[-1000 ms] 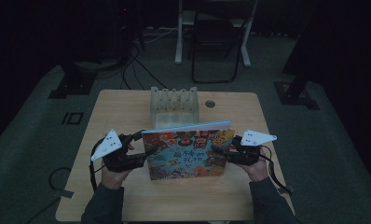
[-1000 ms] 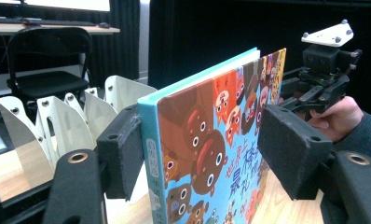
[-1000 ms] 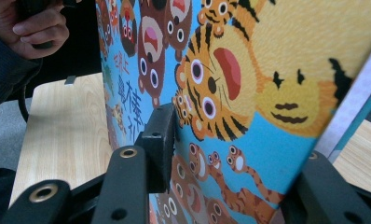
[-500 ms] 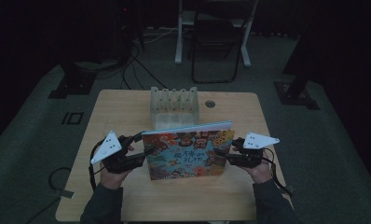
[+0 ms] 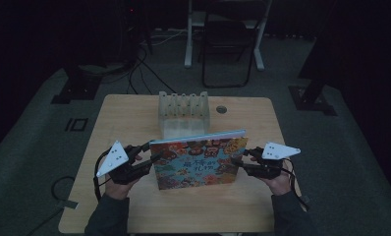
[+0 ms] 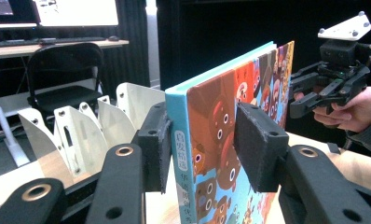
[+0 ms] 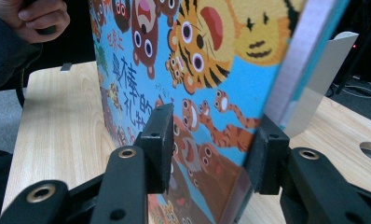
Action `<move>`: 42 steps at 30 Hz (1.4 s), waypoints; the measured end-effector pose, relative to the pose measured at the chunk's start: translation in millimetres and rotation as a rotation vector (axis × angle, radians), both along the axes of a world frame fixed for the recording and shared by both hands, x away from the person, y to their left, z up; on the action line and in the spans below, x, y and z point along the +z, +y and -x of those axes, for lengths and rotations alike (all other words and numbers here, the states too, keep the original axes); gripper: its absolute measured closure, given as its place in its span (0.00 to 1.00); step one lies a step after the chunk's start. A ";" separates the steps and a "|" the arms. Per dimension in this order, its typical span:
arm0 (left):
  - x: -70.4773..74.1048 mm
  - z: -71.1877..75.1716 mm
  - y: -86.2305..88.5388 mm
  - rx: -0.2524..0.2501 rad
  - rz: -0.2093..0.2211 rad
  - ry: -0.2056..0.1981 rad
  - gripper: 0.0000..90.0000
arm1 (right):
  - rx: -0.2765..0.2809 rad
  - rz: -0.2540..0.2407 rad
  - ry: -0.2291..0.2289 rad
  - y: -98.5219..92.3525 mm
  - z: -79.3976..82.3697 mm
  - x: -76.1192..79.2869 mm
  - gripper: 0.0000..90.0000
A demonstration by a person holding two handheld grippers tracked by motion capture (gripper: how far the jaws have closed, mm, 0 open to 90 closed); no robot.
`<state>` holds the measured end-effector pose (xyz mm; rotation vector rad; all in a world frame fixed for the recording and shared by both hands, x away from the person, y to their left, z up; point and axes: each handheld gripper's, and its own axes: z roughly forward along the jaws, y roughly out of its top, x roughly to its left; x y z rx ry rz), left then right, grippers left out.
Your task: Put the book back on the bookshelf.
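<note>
Book upright between both grippers, rack not yet loaded.

Book (image 5: 199,162) stands on edge on the table (image 5: 134,123), just in front of the slotted rack (image 5: 183,110). Left gripper (image 6: 207,149) straddles the spine end; its jaws have just been closing, and a sliver of gap shows at one pad. Right gripper (image 7: 211,154) pinches the opposite edge, pads on both faces. Judged: book raised and steadied; lifting it into a rack slot remains.
</note>
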<state>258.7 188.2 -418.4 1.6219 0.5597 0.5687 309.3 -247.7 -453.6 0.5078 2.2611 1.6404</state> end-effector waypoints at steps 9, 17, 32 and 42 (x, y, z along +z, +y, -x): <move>-0.4 0.8 0.3 -0.007 -0.005 -0.008 0.67 | -0.023 -0.006 -0.005 -9.3 0.7 0.7 0.63; -1.0 2.2 0.3 -0.018 -0.012 -0.019 0.71 | -0.044 -0.019 -0.010 -13.8 0.2 1.6 0.62; -2.4 4.0 0.0 -0.068 -0.015 -0.036 0.70 | -0.081 0.003 0.017 -21.1 -2.8 -11.2 0.58; -8.1 -1.2 -8.9 -0.110 -0.033 0.008 0.64 | -0.076 -0.002 0.028 -19.7 -5.4 -15.5 0.55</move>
